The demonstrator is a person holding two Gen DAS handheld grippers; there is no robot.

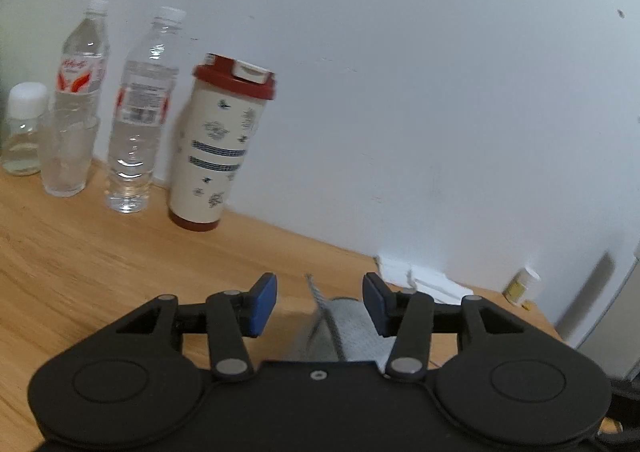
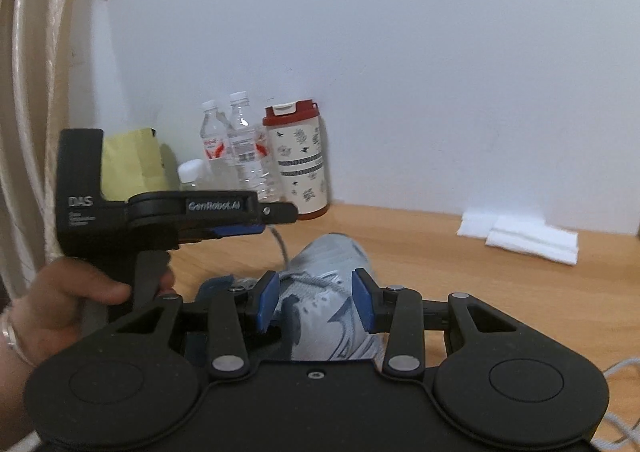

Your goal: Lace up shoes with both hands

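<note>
- Two claws are working over a grey shoe that is lying on the wooden table, well in front of a red-lidded tumbler.
- Left claw is gaping wide, gripping nothing, with a grey lace rising between its fingers.
- Right claw is likewise spreading open, empty, straddling the shoe.
- A hand is holding the left claw's handle.

Your right tool: matte black body, blue pads, silver pivot screws. Your left tool: black, white "DAS" and "GenRobot.AI" lettering, blue pads. Your left hand: silver bracelet at the wrist.
</note>
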